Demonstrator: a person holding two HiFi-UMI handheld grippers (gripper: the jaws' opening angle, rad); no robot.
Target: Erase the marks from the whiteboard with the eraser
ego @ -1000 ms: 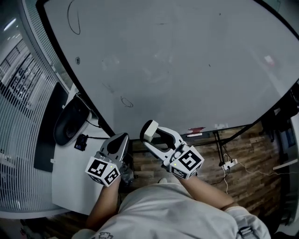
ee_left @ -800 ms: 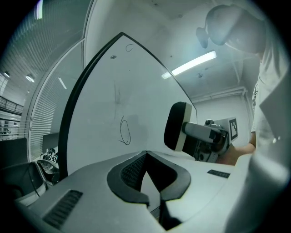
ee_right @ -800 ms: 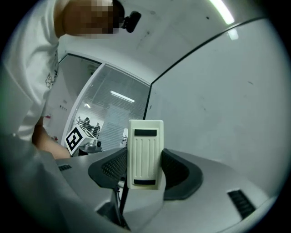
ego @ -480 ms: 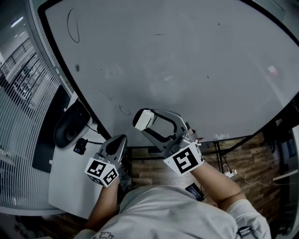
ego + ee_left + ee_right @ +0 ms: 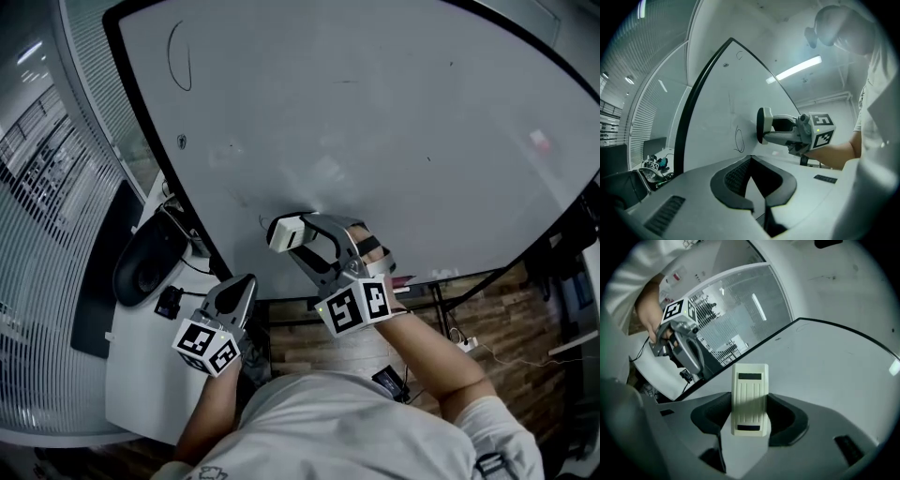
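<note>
Eraser (image 5: pixel 286 232) in R tongs (image 5: pixel 750 421) at whiteboard (image 5: pixel 375 112)

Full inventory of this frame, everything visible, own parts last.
whiteboard: one, white with dark frame, fills the upper view
pen marks: a few, dark; tall loop at the board's upper left, oval beside the eraser
eraser: one, cream, face towards the lower board
desk: one, white, left of the board
rounded object: one, black, on the desk
power strip: one, white, on the wood floor
right gripper: shut on the eraser
left gripper: shut, empty, low by the desk
person's shirt: light, bottom centre
</note>
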